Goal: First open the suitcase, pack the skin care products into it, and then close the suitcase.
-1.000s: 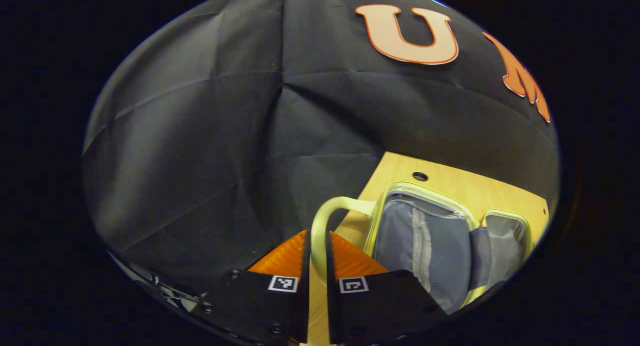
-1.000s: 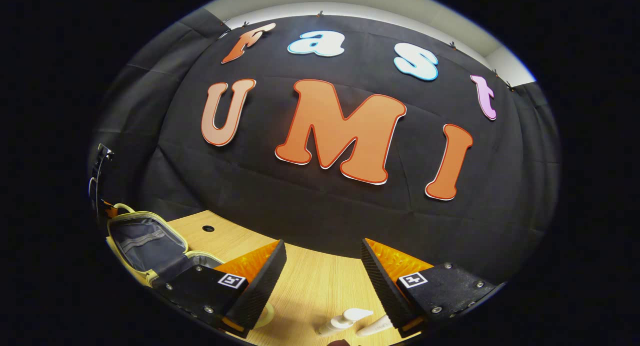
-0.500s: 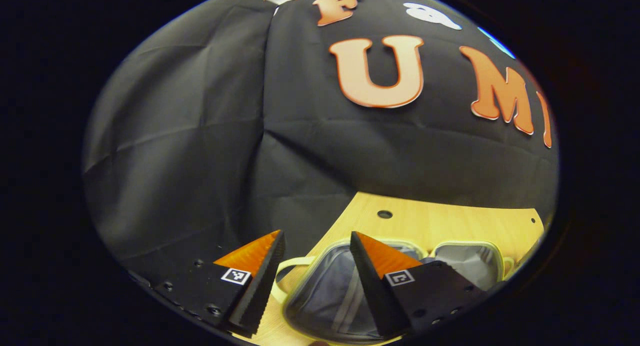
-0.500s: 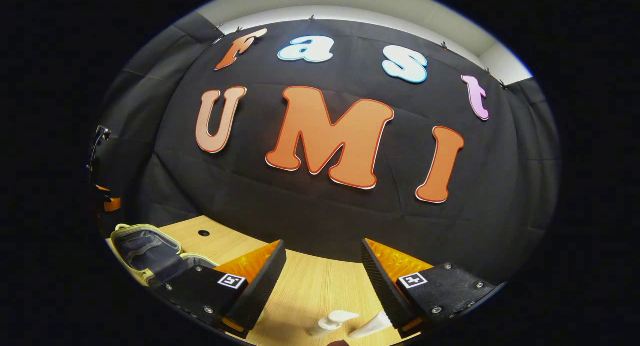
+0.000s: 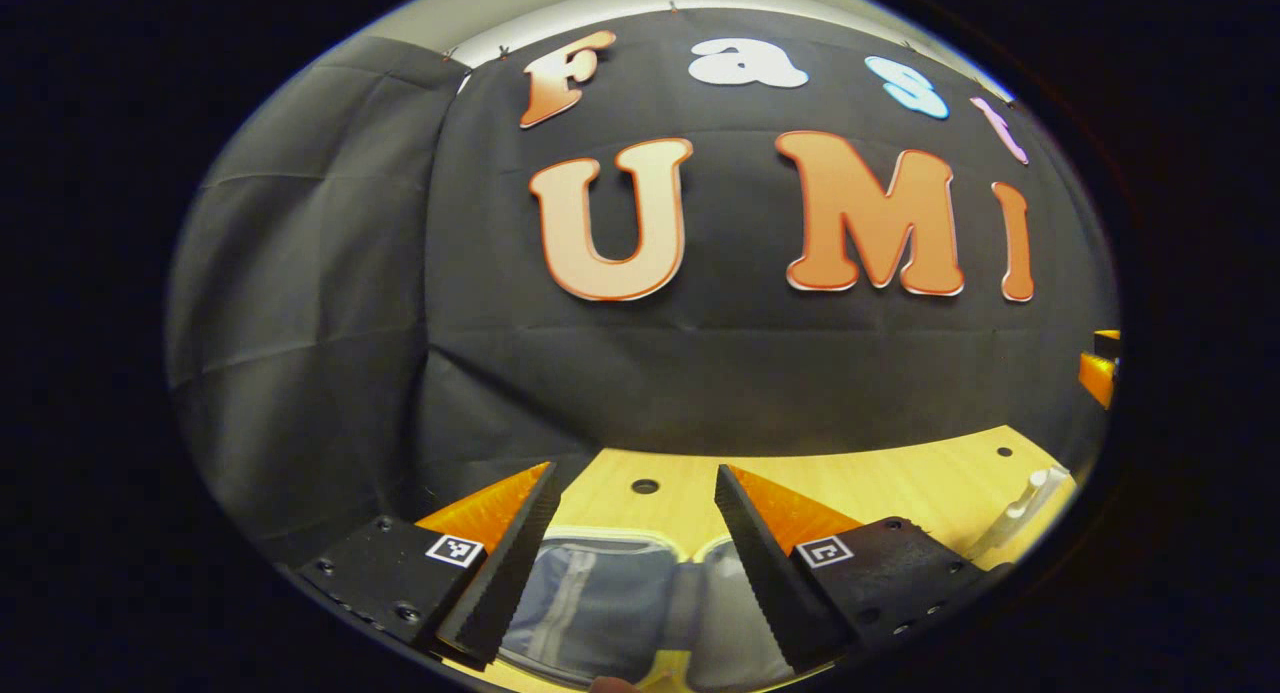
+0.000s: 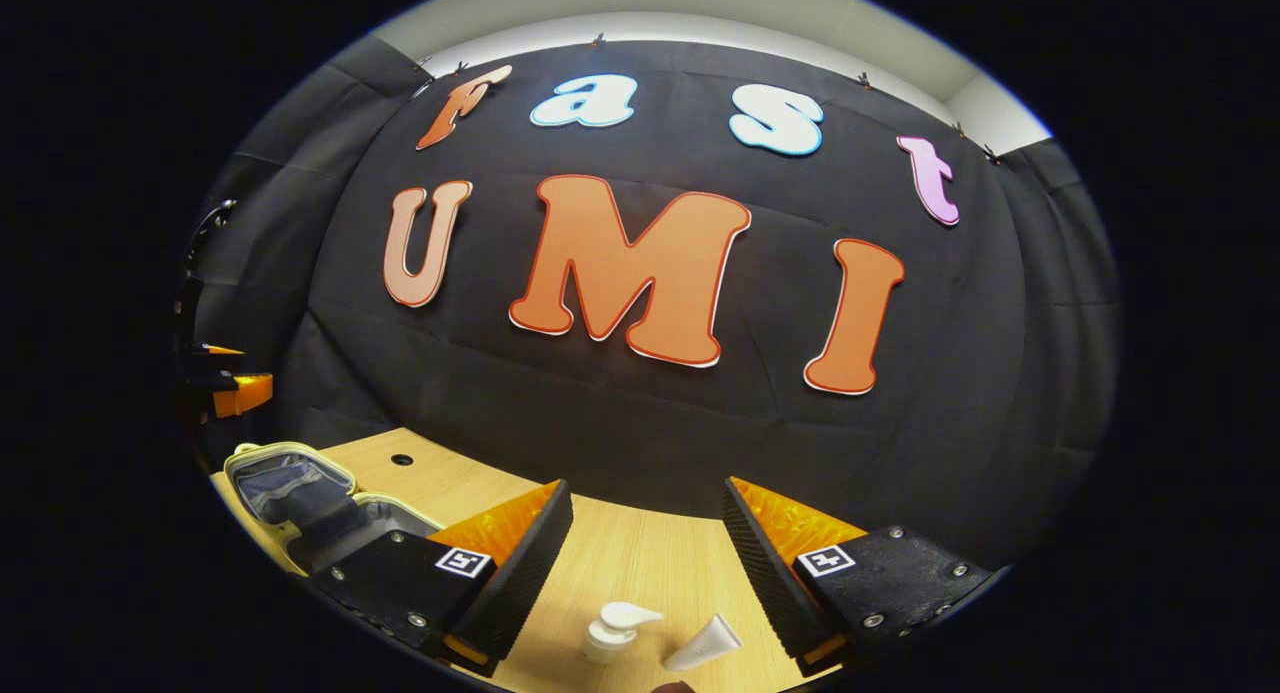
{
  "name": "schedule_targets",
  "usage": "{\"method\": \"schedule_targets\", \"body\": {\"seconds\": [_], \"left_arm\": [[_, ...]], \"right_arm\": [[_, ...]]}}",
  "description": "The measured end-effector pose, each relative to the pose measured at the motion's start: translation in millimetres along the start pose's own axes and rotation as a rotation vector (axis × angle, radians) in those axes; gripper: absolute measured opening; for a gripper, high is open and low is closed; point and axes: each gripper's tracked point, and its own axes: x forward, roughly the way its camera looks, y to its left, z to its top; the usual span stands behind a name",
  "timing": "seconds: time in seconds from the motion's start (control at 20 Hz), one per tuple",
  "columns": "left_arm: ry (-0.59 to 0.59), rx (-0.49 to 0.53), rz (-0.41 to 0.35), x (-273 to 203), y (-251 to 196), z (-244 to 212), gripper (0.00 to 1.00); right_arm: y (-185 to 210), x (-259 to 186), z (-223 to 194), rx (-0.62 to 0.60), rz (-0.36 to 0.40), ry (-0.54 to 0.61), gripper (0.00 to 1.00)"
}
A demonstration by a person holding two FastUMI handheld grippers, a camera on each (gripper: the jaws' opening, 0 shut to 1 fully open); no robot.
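The tabletop (image 6: 640, 563) under both tongs looks like pale wood, smooth and faintly sheened, with fine straight grain. Below the left tongs (image 5: 630, 563) the open suitcase (image 5: 600, 603) shows a soft, matt woven cloth lining with stitched seams, edged in a smooth, slightly glossy pale rim. Between the fingers of the right tongs (image 6: 645, 563), a pump bottle (image 6: 608, 633) and a tube (image 6: 702, 645) look like smooth white plastic, gently shiny. The inner faces of the fingers (image 6: 520, 573) are ridged and rough, their housings matt, hard plastic with small metal screws.
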Motion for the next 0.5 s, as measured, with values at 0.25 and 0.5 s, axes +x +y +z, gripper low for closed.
{"method": "schedule_targets", "body": {"seconds": [0.25,0.5], "left_arm": [[-0.045,0.026,-0.129,-7.2,-93.4,20.1,0.98],[-0.075,0.045,-0.217,-18.0,-173.4,32.5,0.98]], "right_arm": [[-32.3,-9.9,-14.8,0.017,-0.015,0.013,0.96],[-63.2,-17.0,-39.3,0.025,-0.037,0.044,0.96]]}}
